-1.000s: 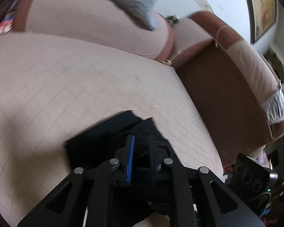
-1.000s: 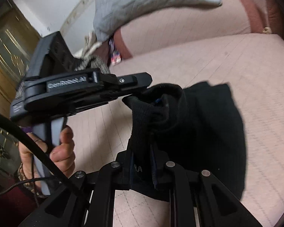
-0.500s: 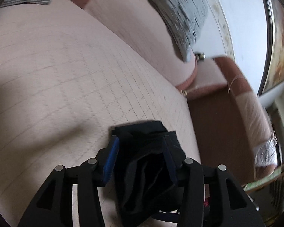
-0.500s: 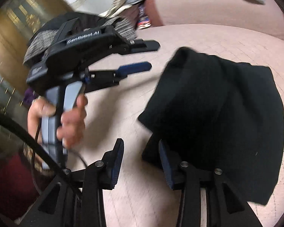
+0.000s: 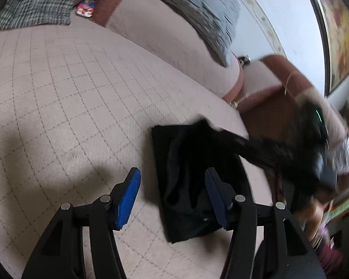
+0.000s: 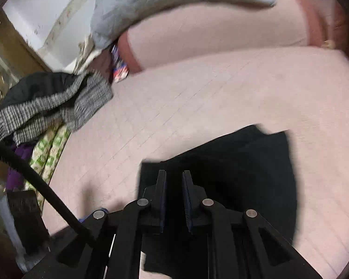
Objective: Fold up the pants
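The black pants [image 5: 193, 176] lie folded in a small rectangle on the pink quilted sofa seat [image 5: 81, 107]. My left gripper [image 5: 172, 193] is open and empty, its blue pads just in front of the near edge of the pants. In the right wrist view the pants [image 6: 249, 172] lie under and ahead of my right gripper [image 6: 174, 181], whose jaws stand close together with a narrow gap; whether cloth is between them I cannot tell. The right gripper shows blurred in the left wrist view [image 5: 290, 153], over the pants' right side.
A grey blanket [image 6: 165, 2] hangs over the sofa backrest. A heap of checked and dark clothes [image 6: 48, 102] lies at the seat's left end. The brown armrest [image 5: 274, 107] bounds the seat on the right.
Both grippers let go of the pants, which dropped flat onto the seat. My left gripper opened wide and drew back. My right gripper narrowed again and moved over the pants.
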The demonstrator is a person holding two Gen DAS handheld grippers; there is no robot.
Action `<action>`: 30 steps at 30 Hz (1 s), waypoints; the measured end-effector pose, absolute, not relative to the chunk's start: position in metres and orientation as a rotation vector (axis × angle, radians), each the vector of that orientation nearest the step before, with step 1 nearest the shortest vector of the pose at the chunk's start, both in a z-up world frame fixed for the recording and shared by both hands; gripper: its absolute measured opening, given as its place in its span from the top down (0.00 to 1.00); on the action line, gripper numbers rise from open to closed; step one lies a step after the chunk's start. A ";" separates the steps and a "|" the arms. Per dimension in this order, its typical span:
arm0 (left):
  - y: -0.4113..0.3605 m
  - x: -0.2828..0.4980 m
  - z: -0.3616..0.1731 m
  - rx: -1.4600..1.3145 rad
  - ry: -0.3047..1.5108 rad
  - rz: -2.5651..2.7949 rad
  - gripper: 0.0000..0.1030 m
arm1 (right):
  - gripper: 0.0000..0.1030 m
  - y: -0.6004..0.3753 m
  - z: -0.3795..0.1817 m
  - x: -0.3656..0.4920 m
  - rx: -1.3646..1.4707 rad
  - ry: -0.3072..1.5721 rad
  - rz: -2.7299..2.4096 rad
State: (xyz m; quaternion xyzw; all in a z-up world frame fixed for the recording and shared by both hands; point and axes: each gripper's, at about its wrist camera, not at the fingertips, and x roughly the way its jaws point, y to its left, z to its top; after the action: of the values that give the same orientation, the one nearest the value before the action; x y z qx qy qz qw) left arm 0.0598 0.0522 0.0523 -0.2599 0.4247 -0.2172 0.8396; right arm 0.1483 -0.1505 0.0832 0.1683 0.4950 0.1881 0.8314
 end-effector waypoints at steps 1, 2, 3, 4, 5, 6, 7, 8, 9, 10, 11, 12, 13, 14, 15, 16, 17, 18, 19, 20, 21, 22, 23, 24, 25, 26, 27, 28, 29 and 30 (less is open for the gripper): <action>0.051 0.057 0.052 -0.529 0.889 -0.466 0.46 | 0.85 -0.135 0.074 0.160 0.354 1.095 0.422; 0.052 0.055 0.051 -0.515 0.886 -0.468 0.46 | 0.84 -0.123 0.063 0.166 0.342 1.143 0.439; 0.053 0.054 0.050 -0.498 0.885 -0.462 0.45 | 0.83 -0.110 0.051 0.171 0.317 1.191 0.448; 0.054 0.052 0.049 -0.488 0.883 -0.451 0.45 | 0.83 -0.104 0.039 0.172 0.302 1.216 0.446; 0.057 0.051 0.048 -0.485 0.882 -0.440 0.45 | 0.83 -0.101 0.032 0.173 0.311 1.225 0.445; 0.061 0.052 0.046 -0.490 0.885 -0.430 0.45 | 0.83 -0.101 0.027 0.174 0.340 1.232 0.445; 0.066 0.053 0.043 -0.509 0.892 -0.424 0.45 | 0.83 -0.104 0.026 0.175 0.366 1.238 0.443; 0.070 0.054 0.041 -0.529 0.895 -0.422 0.45 | 0.83 -0.108 0.026 0.175 0.390 1.241 0.446; 0.074 0.054 0.040 -0.550 0.894 -0.418 0.45 | 0.83 -0.113 0.031 0.174 0.416 1.240 0.449; 0.077 0.054 0.039 -0.566 0.892 -0.413 0.45 | 0.83 -0.119 0.039 0.173 0.443 1.221 0.457; 0.080 0.054 0.040 -0.575 0.887 -0.407 0.45 | 0.83 -0.128 0.051 0.168 0.468 1.188 0.471; 0.082 0.053 0.041 -0.577 0.880 -0.401 0.45 | 0.83 -0.141 0.063 0.159 0.484 1.145 0.474; 0.083 0.052 0.042 -0.575 0.871 -0.394 0.44 | 0.83 -0.152 0.073 0.149 0.486 1.109 0.466; 0.084 0.051 0.043 -0.574 0.865 -0.391 0.44 | 0.83 -0.166 0.082 0.136 0.484 1.076 0.452; 0.083 0.050 0.043 -0.576 0.862 -0.389 0.44 | 0.82 -0.179 0.088 0.123 0.476 1.054 0.432; 0.082 0.049 0.044 -0.575 0.861 -0.386 0.44 | 0.82 -0.188 0.092 0.111 0.466 1.042 0.409; 0.079 0.049 0.046 -0.569 0.859 -0.384 0.44 | 0.82 -0.196 0.094 0.100 0.455 1.033 0.388; 0.073 0.046 0.049 -0.550 0.854 -0.377 0.44 | 0.82 -0.205 0.093 0.086 0.445 1.026 0.371; 0.067 0.045 0.053 -0.523 0.843 -0.370 0.43 | 0.82 -0.212 0.092 0.074 0.434 1.021 0.352; 0.057 0.043 0.058 -0.485 0.824 -0.366 0.41 | 0.82 -0.220 0.087 0.061 0.418 1.016 0.328; 0.048 0.042 0.061 -0.459 0.816 -0.369 0.39 | 0.82 -0.225 0.083 0.054 0.414 1.019 0.316; 0.034 0.044 0.063 -0.437 0.818 -0.386 0.38 | 0.82 -0.233 0.074 0.046 0.427 1.033 0.313; 0.025 0.047 0.063 -0.427 0.828 -0.409 0.38 | 0.82 -0.237 0.063 0.042 0.445 1.048 0.306; 0.015 0.049 0.060 -0.414 0.846 -0.425 0.38 | 0.83 -0.239 0.054 0.040 0.447 1.050 0.284; 0.004 0.053 0.054 -0.371 0.885 -0.407 0.38 | 0.83 -0.245 0.048 0.038 0.441 1.050 0.265; -0.004 0.056 0.046 -0.319 0.928 -0.381 0.38 | 0.83 -0.248 0.041 0.037 0.431 1.051 0.247; -0.009 0.059 0.037 -0.286 0.969 -0.366 0.38 | 0.83 -0.250 0.034 0.034 0.423 1.048 0.228; -0.013 0.061 0.025 -0.272 1.022 -0.354 0.38 | 0.83 -0.253 0.032 0.032 0.429 1.038 0.224; -0.011 0.060 0.020 -0.291 1.034 -0.349 0.38 | 0.83 -0.254 0.030 0.029 0.441 1.025 0.227; -0.007 0.057 0.021 -0.313 1.018 -0.353 0.38 | 0.83 -0.254 0.031 0.027 0.448 1.018 0.231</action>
State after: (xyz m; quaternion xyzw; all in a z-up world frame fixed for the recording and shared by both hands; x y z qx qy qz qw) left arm 0.0574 -0.0071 0.0214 -0.1484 0.4826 -0.1673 0.8468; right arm 0.0274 -0.2544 0.0309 0.2121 0.4820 0.1095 0.8430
